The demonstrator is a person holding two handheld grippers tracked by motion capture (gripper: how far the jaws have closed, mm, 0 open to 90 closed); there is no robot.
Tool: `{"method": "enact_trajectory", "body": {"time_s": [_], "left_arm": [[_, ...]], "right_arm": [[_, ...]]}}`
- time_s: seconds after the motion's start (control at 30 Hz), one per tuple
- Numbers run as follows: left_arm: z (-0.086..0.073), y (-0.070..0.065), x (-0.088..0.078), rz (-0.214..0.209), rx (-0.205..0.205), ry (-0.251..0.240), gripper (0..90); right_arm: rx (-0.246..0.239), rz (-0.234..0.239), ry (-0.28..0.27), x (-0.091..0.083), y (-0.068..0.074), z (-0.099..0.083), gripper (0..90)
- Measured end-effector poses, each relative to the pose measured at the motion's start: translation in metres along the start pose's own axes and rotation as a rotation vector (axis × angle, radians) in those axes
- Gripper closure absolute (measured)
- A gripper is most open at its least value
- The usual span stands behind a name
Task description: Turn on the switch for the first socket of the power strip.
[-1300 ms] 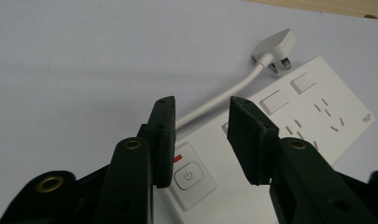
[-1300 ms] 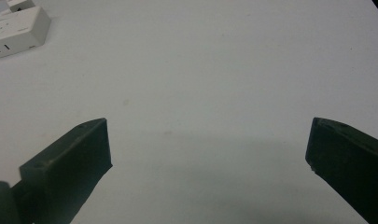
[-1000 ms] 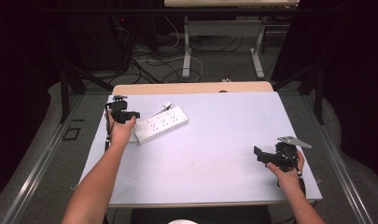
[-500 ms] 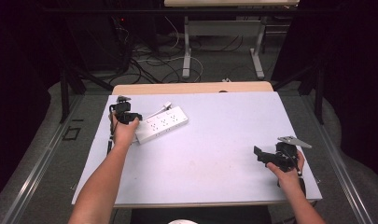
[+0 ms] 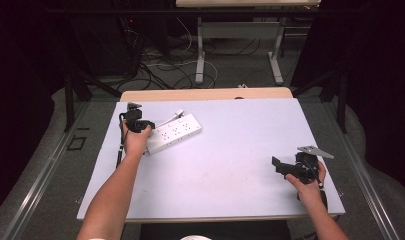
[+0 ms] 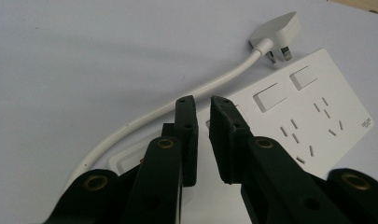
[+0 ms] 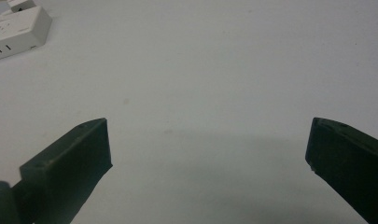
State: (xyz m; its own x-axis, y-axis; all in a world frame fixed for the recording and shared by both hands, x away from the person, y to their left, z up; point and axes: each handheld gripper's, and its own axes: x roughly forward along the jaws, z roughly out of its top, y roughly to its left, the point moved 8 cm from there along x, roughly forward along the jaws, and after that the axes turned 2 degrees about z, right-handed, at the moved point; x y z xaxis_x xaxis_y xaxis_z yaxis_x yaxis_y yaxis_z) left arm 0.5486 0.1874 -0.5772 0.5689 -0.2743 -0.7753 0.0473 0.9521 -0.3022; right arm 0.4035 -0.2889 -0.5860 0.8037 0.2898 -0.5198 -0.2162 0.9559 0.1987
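A white power strip (image 5: 176, 132) lies at the far left of the pale table (image 5: 230, 155), and its white cable (image 6: 144, 119) curls round to a plug (image 6: 277, 29) beside it. My left gripper (image 5: 138, 123) hovers over the strip's near-left end. Its jaws are almost together with only a narrow slit and nothing between them (image 6: 203, 106). The strip's sockets and switches (image 6: 308, 112) lie just beyond the tips. My right gripper (image 5: 280, 165) rests low near the table's front right, wide open (image 7: 207, 144) over bare tabletop. The strip's end (image 7: 16, 28) shows far off at the upper left.
Beyond the table's far edge runs a wooden strip (image 5: 205, 94), with cables and desk legs (image 5: 200, 55) on the floor behind it. Dark floor and rails flank both sides of the table.
My left hand has edged slightly right, closer over the end of the power strip. The right gripper has stayed where it was.
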Motion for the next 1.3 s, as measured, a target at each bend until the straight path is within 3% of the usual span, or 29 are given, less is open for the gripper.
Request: {"method": "enact_trajectory", "body": {"time_s": [0.47, 1.3], "left_arm": [[-0.003, -0.008, 0.010, -0.006, -0.009, 0.001, 82.5], [-0.003, -0.008, 0.015, -0.009, -0.018, -0.006, 87.8]], "right_arm": [[0.008, 0.001, 0.014, -0.001, -0.001, -0.001, 0.0], [0.016, 0.007, 0.007, 0.001, 0.000, -0.001, 0.0]]}}
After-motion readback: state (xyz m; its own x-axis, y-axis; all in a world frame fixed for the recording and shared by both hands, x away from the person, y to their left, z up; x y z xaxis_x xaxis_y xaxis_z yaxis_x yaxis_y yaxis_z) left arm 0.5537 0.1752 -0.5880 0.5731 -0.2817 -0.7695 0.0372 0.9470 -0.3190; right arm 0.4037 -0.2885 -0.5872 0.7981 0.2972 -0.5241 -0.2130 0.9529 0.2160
